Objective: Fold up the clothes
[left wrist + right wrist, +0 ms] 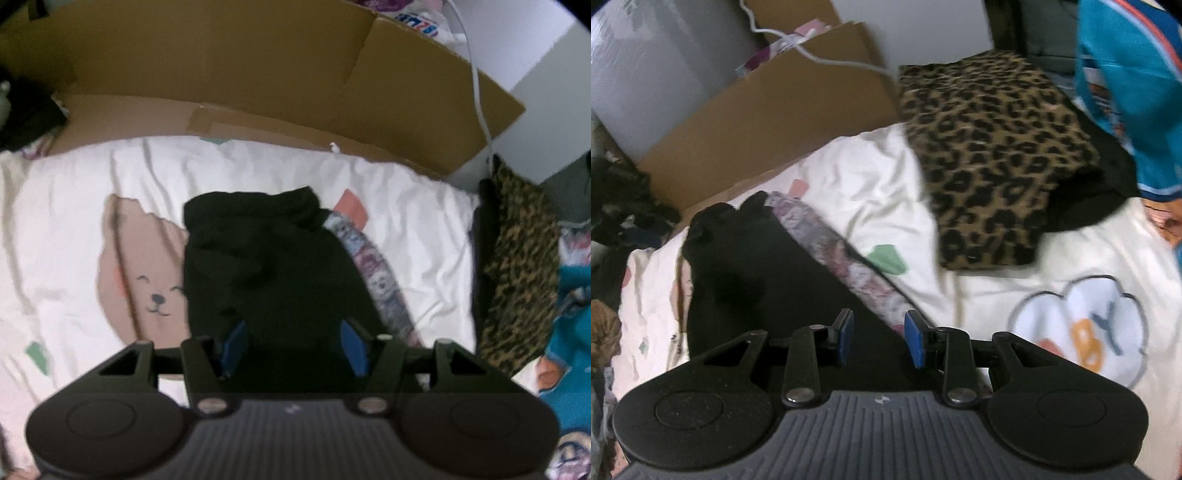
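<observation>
A black garment (266,266) lies folded on the white printed bedsheet (74,192), with a strip of patterned fabric (373,273) along its right edge. My left gripper (293,334) hovers over its near end, blue pads (234,341) apart and nothing pressed between them. In the right wrist view the same black garment (750,266) and patterned strip (846,258) run diagonally. My right gripper (880,334) stands open above the garment's near right edge, where the strip ends; I see no cloth gripped.
A folded leopard-print garment (990,155) rests on a dark piece to the right, also visible as leopard cloth (517,273). A teal printed garment (1126,92) lies beyond it. A cardboard box (258,66) and a white cable (476,74) line the far side of the bed. Dark clothes (624,206) pile up on the left.
</observation>
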Demonstrator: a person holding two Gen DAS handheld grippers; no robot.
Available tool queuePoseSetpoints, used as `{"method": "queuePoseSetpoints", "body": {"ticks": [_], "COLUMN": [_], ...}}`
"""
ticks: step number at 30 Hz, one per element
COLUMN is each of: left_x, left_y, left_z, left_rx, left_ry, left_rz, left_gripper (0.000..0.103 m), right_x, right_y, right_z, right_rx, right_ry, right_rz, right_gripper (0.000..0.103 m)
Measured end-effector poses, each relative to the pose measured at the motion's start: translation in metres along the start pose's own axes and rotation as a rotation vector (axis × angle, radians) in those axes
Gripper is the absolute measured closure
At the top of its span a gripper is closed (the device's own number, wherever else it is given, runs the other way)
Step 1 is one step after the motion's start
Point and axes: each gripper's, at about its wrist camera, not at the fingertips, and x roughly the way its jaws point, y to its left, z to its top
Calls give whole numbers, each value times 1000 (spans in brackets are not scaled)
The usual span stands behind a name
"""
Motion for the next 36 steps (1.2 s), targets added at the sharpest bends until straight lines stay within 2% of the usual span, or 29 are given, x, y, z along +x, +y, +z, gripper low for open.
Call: {"method": "queuePoseSetpoints", "body": {"ticks": [4, 8, 17, 27, 33, 36], "left_x": [1, 6, 32, 58, 83, 89], "left_y": [3, 13, 33, 7, -2, -4], "left_z": [5, 7, 17, 30, 40, 46], "left_rx": [-38, -101, -227, -253, -339, -373], "left_ry": [-31, -16, 37, 52, 73, 56], "left_rz": [-67, -114, -120, -150, -176, -178], "left_gripper": [43, 42, 42, 42, 51, 53], "right_x": [11, 16, 23, 35, 46, 52], "right_y": [17, 27, 27, 16, 4, -4], "right_z": [2, -1, -9, -11, -10, -12], "right_rx": [3, 24, -16, -57, -83, -83], "right_ry": [-37, -53, -32, -23, -12, 3], "right_rz": [10, 28, 40, 44, 36, 35], "right_gripper": [65, 65, 65, 66, 65, 66]}}
